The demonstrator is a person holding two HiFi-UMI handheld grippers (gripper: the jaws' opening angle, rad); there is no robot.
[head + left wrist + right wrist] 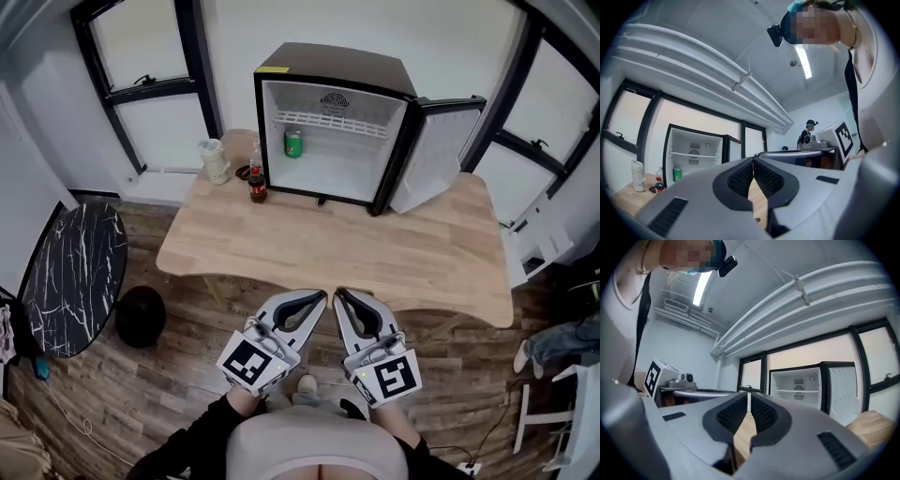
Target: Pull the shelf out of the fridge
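A small black fridge stands at the back of the wooden table with its door swung open to the right. Inside, a white wire shelf spans the upper part, and a green can stands on the fridge floor. Both grippers hang close to my body, short of the table's near edge. The left gripper is shut and empty; the right gripper beside it is shut and empty too. The fridge shows far off in the left gripper view, and the fridge in the right gripper view.
A dark cola bottle, a clear bottle and a pale cup stand on the table left of the fridge. A round black marble side table and a black stool sit at floor level to the left. Another person stands far off.
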